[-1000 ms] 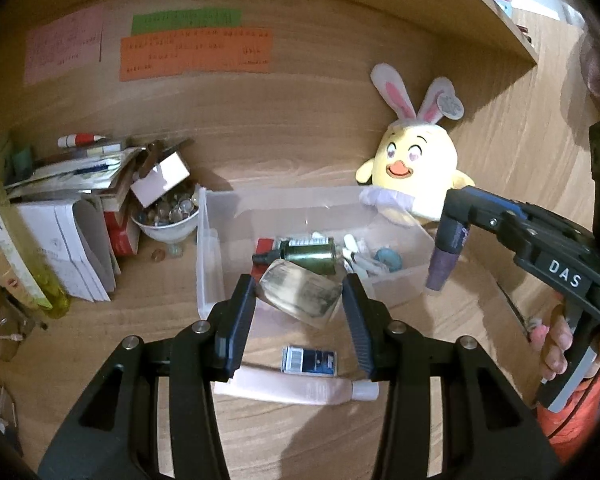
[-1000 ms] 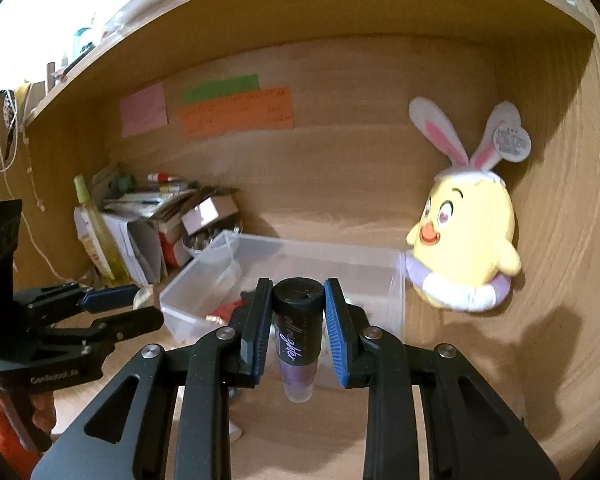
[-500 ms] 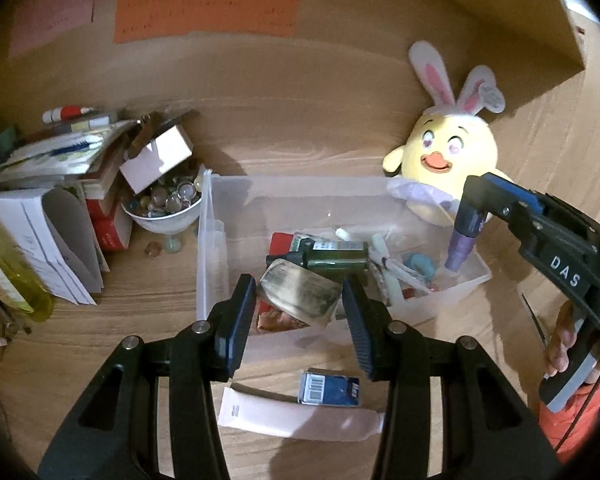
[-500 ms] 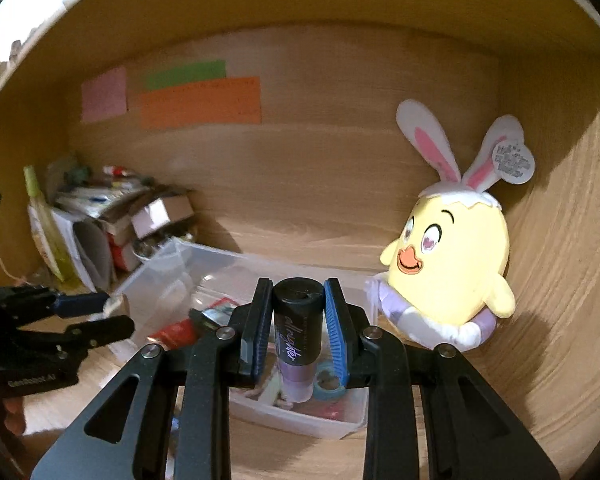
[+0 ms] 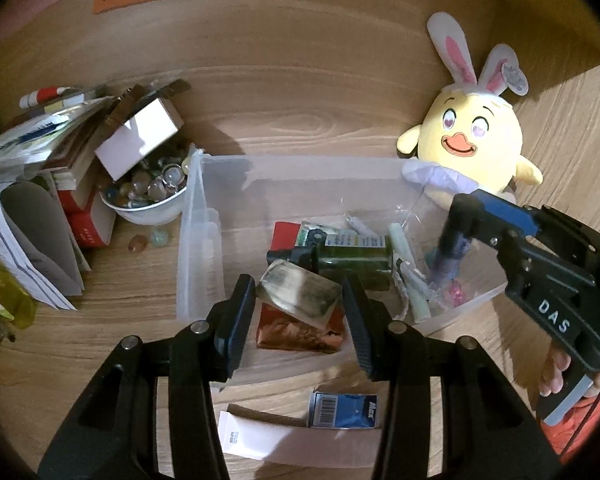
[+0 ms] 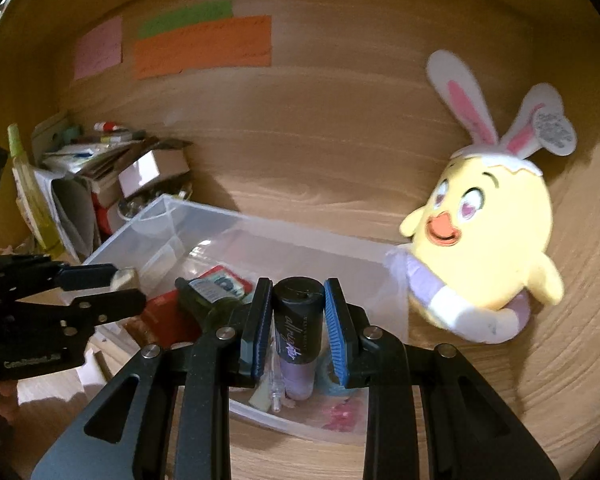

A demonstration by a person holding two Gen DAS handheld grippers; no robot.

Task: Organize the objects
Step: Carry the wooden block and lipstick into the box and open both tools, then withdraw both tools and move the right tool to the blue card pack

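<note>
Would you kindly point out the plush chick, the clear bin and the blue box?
plush chick (image 6: 480, 248): right wrist view, yellow belly.
clear bin (image 5: 196, 248): left wrist view, left wall.
blue box (image 5: 344, 410): left wrist view, top face.

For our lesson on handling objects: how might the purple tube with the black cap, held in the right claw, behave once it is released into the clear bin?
The purple tube looks rigid and round, so laid down it would probably roll until the clutter in the clear bin stops it. It is tall and narrow, so stood upright it would likely tip. Its glossy surface may be slippery, though the right claw grips it at the cap.
</note>
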